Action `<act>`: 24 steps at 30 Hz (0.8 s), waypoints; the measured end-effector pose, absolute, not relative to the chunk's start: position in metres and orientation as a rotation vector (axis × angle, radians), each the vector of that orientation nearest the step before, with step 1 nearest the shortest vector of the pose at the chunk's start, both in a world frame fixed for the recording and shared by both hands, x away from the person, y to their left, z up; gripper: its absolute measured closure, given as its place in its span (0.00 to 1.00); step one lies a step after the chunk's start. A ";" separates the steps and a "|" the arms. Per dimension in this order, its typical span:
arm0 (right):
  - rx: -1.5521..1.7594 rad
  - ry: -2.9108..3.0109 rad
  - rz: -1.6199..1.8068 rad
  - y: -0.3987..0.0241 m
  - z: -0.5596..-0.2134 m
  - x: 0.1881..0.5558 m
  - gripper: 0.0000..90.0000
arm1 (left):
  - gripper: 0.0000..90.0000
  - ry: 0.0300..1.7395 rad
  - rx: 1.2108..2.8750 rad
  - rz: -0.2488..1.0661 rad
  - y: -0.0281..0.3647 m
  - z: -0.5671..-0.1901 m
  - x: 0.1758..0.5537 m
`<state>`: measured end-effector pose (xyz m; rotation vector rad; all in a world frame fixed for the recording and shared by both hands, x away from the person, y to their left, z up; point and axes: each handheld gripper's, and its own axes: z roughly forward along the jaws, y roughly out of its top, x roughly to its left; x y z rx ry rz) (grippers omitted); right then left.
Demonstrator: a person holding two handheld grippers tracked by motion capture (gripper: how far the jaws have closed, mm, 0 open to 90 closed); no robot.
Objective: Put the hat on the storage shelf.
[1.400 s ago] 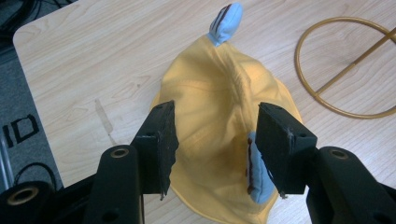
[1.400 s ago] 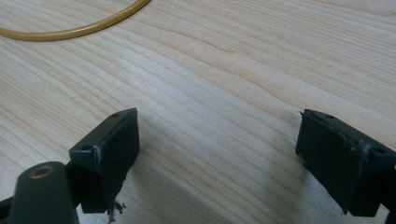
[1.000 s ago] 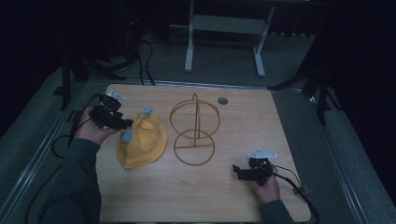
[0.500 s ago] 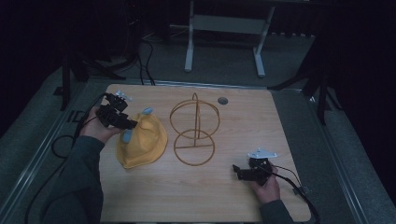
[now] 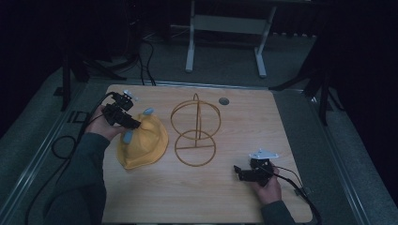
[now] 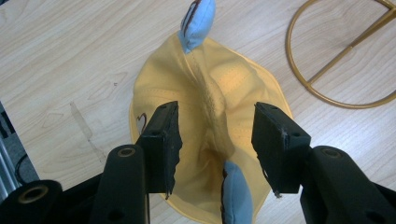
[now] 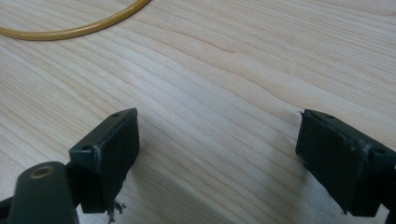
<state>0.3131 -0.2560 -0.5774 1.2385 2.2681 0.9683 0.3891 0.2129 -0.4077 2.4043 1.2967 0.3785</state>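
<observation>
we bring the left gripper (image 6: 212,140) over the yellow hat (image 5: 143,143), fingers (image 6: 161,140) closing w/ a crown fold between, not pinched yet. right gripper (image 7: 217,158) rests released on desk (image 5: 234,197), out of the way.

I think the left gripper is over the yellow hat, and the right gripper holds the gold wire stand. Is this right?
Not quite. The right gripper holds nothing: the right gripper view shows its jaws open over bare table, apart from the gold wire stand. The left gripper is indeed over the yellow hat.
</observation>
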 end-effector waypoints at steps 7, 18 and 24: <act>1.238 2.268 0.968 -0.256 -0.577 0.313 0.15 | 0.59 1.307 2.422 0.371 0.209 -0.410 0.395; 1.237 2.268 0.968 -0.256 -0.577 0.313 0.15 | 0.67 1.318 2.466 0.348 0.202 -0.417 0.405; 1.236 2.268 0.968 -0.256 -0.577 0.313 0.15 | 0.72 1.331 2.492 0.343 0.199 -0.423 0.409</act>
